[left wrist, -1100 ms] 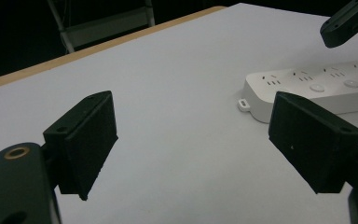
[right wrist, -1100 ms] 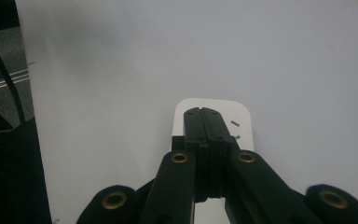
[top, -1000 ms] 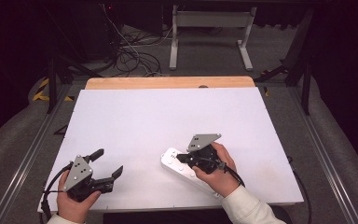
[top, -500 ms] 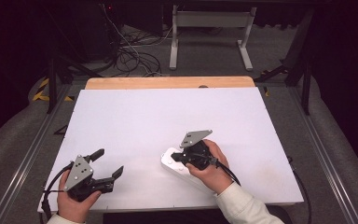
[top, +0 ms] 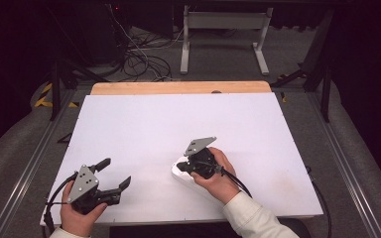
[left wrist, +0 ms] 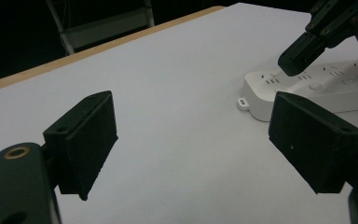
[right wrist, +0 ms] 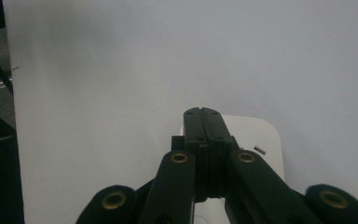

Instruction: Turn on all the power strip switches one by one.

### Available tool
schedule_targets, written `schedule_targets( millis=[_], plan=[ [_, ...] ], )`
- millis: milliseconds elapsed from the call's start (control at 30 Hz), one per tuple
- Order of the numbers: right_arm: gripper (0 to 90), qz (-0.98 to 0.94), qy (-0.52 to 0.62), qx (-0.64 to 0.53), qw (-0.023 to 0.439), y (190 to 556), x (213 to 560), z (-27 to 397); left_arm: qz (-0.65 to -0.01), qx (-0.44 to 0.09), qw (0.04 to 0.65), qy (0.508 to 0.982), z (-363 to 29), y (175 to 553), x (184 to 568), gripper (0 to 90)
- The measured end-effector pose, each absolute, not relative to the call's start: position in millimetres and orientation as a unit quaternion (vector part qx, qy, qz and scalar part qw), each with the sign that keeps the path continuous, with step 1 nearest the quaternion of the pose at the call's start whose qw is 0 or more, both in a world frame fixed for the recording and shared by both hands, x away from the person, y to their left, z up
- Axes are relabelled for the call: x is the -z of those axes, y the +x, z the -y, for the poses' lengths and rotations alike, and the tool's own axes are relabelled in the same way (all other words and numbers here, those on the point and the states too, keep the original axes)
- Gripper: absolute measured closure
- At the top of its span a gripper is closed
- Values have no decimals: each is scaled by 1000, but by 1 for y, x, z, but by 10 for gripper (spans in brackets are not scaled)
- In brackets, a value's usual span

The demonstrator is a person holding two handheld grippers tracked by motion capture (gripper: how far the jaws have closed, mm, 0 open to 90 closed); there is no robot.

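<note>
power strip (top: 179, 173), apparently under closed right gripper (top: 181, 165)

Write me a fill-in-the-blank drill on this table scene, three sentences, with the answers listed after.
1. The left claw has its jaws ____ over bare table.
2. The right claw has its jaws ____, tips above the end of the power strip.
3. The power strip's colour is ____.

Missing words: open; shut; white
</note>
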State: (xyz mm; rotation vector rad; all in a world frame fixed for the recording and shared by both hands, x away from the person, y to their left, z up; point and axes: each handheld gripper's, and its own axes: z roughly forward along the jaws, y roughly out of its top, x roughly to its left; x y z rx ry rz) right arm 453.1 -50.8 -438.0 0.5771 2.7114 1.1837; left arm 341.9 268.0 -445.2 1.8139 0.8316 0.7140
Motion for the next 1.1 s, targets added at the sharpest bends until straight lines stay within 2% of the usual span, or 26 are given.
schedule_targets(
  millis=[600, 1100],
  plan=[
    [900, -913, 191, -353, 76, 457, 450, 42, -341, -295, 488, 747, -269, 342, 445, 156],
    [900, -911, 200, -355, 59, 459, 453, 43, -342, -293, 489, 747, -268, 342, 445, 156]
  ],
)
